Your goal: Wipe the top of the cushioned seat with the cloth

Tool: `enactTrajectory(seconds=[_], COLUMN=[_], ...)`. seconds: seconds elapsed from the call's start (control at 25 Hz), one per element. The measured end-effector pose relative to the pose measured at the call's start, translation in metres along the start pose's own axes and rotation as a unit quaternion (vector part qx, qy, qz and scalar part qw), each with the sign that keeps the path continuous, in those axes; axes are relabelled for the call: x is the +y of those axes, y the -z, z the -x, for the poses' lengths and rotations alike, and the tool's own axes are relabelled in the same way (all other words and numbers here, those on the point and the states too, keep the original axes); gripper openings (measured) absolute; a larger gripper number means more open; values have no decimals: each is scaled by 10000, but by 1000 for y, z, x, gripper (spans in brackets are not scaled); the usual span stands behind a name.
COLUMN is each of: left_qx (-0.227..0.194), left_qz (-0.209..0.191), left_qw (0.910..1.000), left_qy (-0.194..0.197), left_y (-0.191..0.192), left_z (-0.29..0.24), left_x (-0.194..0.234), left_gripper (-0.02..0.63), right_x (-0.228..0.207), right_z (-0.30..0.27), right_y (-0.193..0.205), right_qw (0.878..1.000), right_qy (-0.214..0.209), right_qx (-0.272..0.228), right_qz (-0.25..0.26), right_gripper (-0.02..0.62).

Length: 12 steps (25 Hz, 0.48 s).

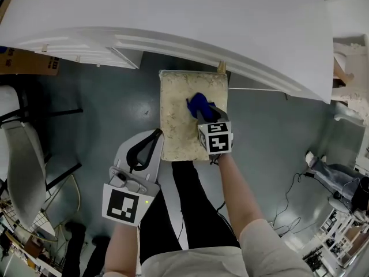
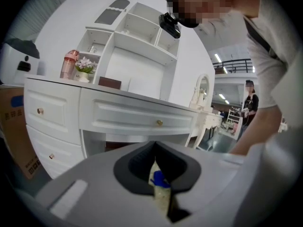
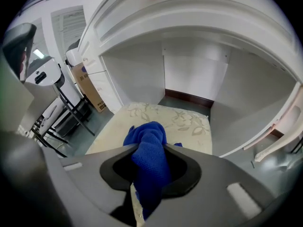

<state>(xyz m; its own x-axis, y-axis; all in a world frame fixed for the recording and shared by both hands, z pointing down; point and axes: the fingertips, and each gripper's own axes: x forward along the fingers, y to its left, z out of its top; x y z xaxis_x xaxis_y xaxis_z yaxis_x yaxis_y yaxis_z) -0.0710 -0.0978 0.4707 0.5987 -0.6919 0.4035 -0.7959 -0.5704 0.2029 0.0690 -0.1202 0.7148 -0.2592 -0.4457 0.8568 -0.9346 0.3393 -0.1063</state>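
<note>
Right gripper [image 1: 204,113] is clamped on the blue cloth [image 1: 198,104]. In the right gripper view the cloth [image 3: 147,148] fills the gap between the jaws and bunches out ahead of them onto the cushioned seat [image 3: 185,120]. The cloth sits on the seat top, right of centre, close to its right edge.

Left gripper [image 1: 152,138] is empty, jaws together. Its own view leaves only a thin slit at the tips [image 2: 161,194], with the cream seat and the blue cloth visible through it. It hangs just left of the seat's [image 1: 176,126] near left corner, over grey floor [image 1: 104,108].

Edges: ahead of the right gripper, the seat's far end reaches under the white dressing table [image 1: 173,16], whose edge overhangs there. There is bare floor to both sides of the seat. A grey chair [image 1: 23,160] stands well left of the left gripper. My legs are just behind the seat's near edge.

Counts: one seat, one cloth, two grippers, each with a marker cube. The left gripper view shows three brass drawer knobs [image 2: 159,123]. On the table top are one pink bottle [image 2: 69,64] and one small flower pot [image 2: 85,67]. One cardboard box [image 1: 29,62] stands far left.

Writing: print on the box [image 3: 87,86] is too small to read, and the cubes carry only black-and-white square codes.
</note>
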Motion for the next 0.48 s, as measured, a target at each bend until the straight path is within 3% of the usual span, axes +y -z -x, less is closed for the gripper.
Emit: enactTrajectory(seconds=[0.48], left_qx=[-7], left_qz=[72], left_qw=[9999], left_qy=[-153], left_y=[4], left_z=[40], left_x=[38], left_gripper=[0], right_x=[77], right_z=[-20], right_y=[-21], right_qw=[9996], right_qy=[-225], right_qx=[17], right_qz=[197], right_gripper=[107])
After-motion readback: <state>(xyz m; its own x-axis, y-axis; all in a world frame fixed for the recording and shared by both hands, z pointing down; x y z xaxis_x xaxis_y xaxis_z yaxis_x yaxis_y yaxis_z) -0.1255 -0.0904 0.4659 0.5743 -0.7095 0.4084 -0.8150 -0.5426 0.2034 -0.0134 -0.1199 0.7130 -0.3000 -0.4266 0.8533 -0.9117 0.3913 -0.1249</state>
